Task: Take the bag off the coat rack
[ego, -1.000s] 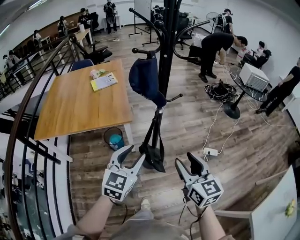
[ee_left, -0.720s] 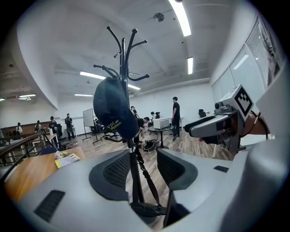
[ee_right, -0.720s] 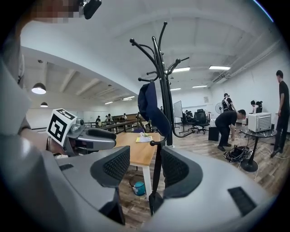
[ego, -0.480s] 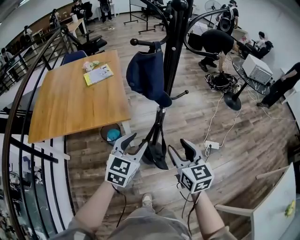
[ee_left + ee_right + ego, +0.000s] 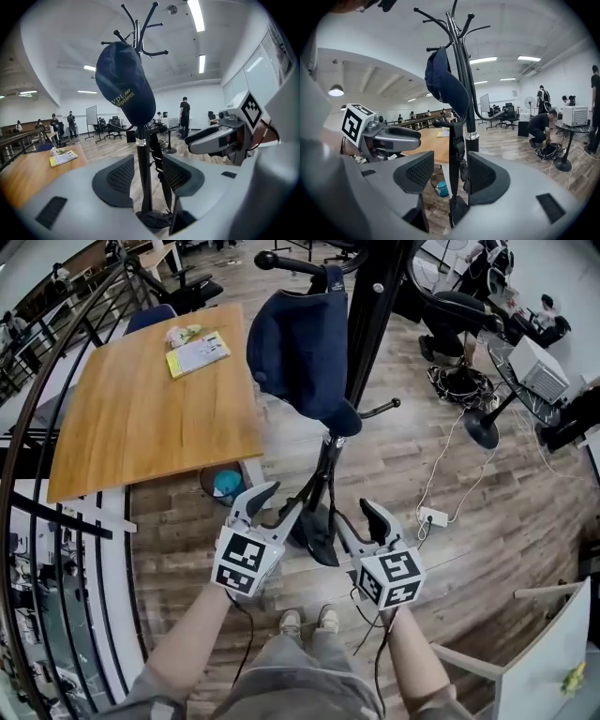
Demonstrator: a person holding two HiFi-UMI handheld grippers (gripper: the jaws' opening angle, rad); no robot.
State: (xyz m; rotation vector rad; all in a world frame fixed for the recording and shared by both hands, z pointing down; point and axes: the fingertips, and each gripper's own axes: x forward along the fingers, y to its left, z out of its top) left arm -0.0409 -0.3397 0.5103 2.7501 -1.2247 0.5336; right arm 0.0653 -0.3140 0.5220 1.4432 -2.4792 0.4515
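Left claw and right claw hang released low by the foot of the coat rack, neither grasping anything. The right claw's jaws have just been opening, and in each claw's own view only the rack's pole, well beyond the pads, shows through the gap. The dark blue bag, the thing to be taken, hangs high on the rack from a peg on the side toward the wooden surface, well above both claws and untouched. By the look of it the task has barely begun: the reach up, the grip and the lift off the peg are all left to do. The head view cuts off the rack's crown, and no view makes clear how the bag's loop sits on its peg. What the dark strap-like thing dangling down the lower pole is cannot be told, and the left claw overlaps part of the rack's base.
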